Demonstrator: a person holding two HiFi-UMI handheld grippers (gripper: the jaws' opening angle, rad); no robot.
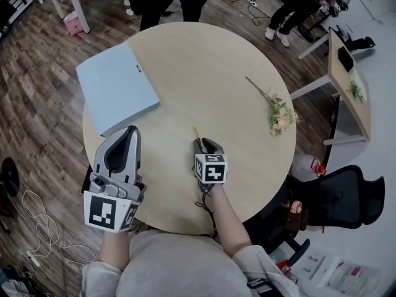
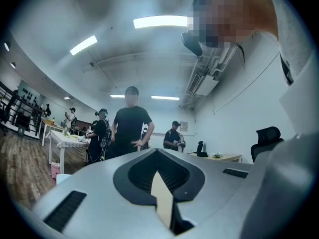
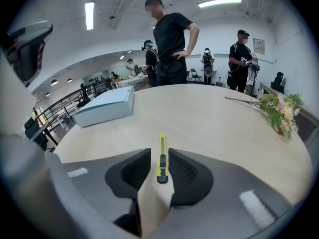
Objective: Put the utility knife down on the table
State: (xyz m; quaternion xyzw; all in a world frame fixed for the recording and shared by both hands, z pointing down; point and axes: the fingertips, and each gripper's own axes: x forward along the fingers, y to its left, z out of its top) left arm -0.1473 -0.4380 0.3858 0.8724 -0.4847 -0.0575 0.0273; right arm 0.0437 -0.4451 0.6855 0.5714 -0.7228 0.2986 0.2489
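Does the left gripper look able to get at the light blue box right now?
Probably yes. The light blue box lies just ahead of the left gripper, with nothing between them. Its jaws are shut and would need opening first.

Left claw (image 1: pixel 130 130) closed, level; right claw (image 1: pixel 205 143) parted, tilted downward.

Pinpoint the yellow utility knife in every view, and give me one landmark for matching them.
Head view: utility knife on the table, just beyond the right tool.
Left gripper view: not in it.
Right gripper view: utility knife low centre, between the right tool's parted jaws.
Shared landmark: pale blue box, left of the knife in both; not clear in the left gripper view.
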